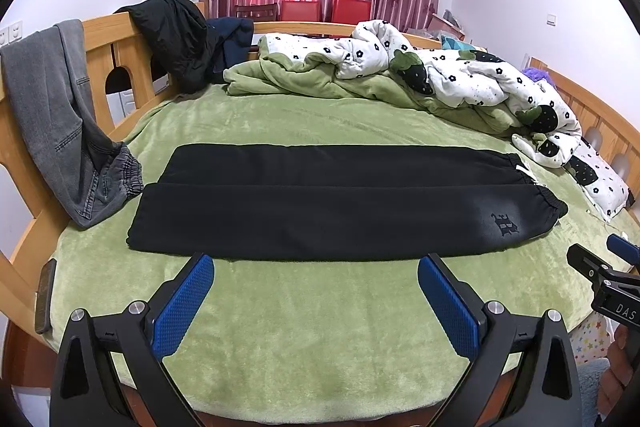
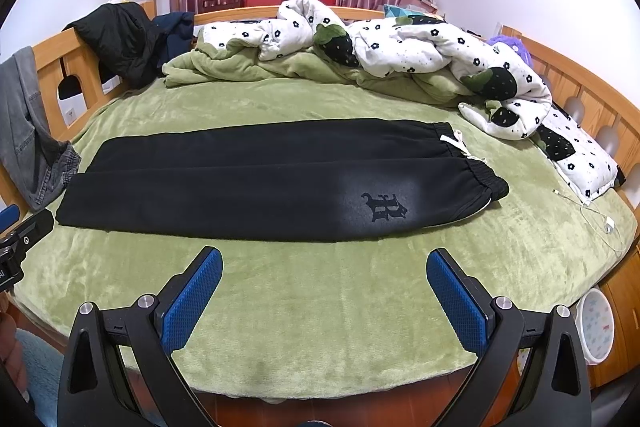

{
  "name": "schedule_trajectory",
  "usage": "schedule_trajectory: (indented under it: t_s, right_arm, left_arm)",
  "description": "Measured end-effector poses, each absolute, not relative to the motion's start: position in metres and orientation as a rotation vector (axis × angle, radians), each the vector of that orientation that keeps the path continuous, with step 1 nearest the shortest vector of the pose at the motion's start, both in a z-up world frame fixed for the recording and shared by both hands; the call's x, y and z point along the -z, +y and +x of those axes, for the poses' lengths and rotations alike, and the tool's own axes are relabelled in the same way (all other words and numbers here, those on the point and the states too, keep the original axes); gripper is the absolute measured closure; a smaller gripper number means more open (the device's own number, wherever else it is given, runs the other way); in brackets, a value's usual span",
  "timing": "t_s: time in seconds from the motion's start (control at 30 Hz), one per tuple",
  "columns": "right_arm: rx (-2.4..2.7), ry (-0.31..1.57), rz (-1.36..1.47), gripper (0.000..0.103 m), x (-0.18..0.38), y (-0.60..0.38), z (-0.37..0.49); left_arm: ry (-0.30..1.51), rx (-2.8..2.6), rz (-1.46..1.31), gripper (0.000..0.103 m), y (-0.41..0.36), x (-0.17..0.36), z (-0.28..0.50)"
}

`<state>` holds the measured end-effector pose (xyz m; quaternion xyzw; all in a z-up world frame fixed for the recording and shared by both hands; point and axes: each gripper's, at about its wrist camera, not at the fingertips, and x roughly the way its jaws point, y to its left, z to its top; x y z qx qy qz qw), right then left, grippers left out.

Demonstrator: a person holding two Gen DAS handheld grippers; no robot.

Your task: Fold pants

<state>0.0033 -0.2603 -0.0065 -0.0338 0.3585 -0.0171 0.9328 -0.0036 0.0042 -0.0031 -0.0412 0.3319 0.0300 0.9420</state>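
Black pants point(image 1: 328, 203) point(image 2: 260, 183) lie flat across the green bed cover, legs side by side and pointing left, elastic waistband with a white drawstring point(image 2: 460, 145) at the right, a dark logo point(image 2: 384, 207) near the waist. My left gripper point(image 1: 316, 269) hovers open just in front of the pants' near edge, nothing between its blue pads. My right gripper point(image 2: 324, 265) is open too, also short of the near edge, closer to the waist end. Each gripper shows at the edge of the other's view: the right one point(image 1: 608, 275), the left one point(image 2: 24, 235).
A rumpled white-and-green quilt point(image 1: 420, 79) fills the far side of the bed. Grey jeans point(image 1: 60, 119) and a dark jacket point(image 1: 176, 35) hang on the wooden footboard at left. A white cable point(image 2: 596, 215) lies right of the waistband. A phone point(image 1: 45, 295) rests at the bed's left edge.
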Motion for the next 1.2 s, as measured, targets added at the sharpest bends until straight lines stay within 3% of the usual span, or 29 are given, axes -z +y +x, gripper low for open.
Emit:
schedule_trajectory:
  t_s: [1.2]
  right_arm:
    - [0.037,0.726,-0.075,0.002,0.0016,-0.2632,0.0020]
  left_arm:
    - [0.677,-0.061,-0.085,0.000,0.0034,0.0030,-0.0036]
